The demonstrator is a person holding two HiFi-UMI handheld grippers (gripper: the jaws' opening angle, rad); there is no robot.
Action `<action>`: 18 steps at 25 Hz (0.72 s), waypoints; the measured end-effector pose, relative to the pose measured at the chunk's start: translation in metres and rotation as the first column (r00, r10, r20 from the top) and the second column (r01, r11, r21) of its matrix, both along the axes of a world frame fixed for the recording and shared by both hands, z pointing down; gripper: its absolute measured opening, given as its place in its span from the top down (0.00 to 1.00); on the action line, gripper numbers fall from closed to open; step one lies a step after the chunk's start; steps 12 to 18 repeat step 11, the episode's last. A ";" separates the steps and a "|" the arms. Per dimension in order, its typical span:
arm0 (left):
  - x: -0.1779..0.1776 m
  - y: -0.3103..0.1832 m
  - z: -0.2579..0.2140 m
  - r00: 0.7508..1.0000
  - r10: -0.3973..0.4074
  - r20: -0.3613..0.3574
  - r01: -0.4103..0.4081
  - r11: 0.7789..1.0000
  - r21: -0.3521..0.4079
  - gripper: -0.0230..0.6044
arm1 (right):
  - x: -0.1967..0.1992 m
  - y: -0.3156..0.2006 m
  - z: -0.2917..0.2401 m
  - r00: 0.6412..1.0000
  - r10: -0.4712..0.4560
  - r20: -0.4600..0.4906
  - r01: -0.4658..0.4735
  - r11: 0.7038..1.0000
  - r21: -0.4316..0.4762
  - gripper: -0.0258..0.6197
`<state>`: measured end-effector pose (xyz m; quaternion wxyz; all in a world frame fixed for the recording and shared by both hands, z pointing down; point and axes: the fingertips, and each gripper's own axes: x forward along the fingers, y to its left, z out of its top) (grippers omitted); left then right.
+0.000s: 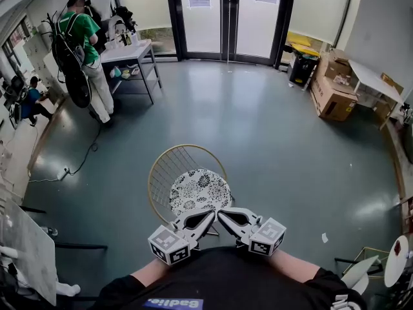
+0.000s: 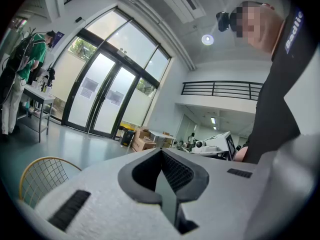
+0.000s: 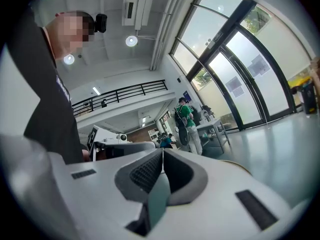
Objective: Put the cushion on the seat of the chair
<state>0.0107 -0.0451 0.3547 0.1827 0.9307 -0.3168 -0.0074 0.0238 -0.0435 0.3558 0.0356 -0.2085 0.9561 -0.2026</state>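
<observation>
Cushion: the round, black-and-white patterned cushion point(image 1: 200, 191) lay flat on the seat of the chair point(image 1: 159, 168), inside the gold wire backrest.
Left gripper: the left gripper point(image 1: 210, 214) was closed with its jaws meeting at the tips and nothing between them. It hovered at the cushion's near edge.
Right gripper: the right gripper point(image 1: 221, 214) was likewise closed and empty. Its tips were just beside the left one's, so the two formed a V pointing at the chair.
Open room: bare grey-green floor point(image 1: 271, 147) spread wide beyond the chair up to the glass doors point(image 1: 226, 18), and to the chair's right as well.
Edges: cardboard boxes point(image 1: 332, 99) lined the right wall. At far left stood a worktop point(image 1: 129, 51) with a person in green point(image 1: 84, 37) beside it. A cable point(image 1: 87, 157) trailed over the floor to the chair's left, well apart from it.
Head view only: the cushion and the seat showed here alone.
Left gripper view: past the left gripper point(image 2: 161, 153) showed the chair's wire back point(image 2: 42, 176) at lower left, the doors, the boxes and a balcony railing point(image 2: 222, 88).
Right gripper view: past the right gripper point(image 3: 162, 151) showed the person in green point(image 3: 186, 121) at the worktop, with the railing above.
</observation>
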 end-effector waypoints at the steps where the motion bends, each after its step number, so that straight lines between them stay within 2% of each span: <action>1: 0.000 0.000 0.001 1.000 -0.001 0.001 0.001 1.000 0.000 0.94 | 0.000 0.000 0.001 1.000 -0.001 0.002 0.001 1.000 -0.001 0.91; 18: -0.002 0.002 0.002 1.000 -0.018 0.000 0.018 1.000 0.002 0.94 | -0.002 0.002 0.000 1.000 -0.018 0.008 0.018 1.000 -0.012 0.91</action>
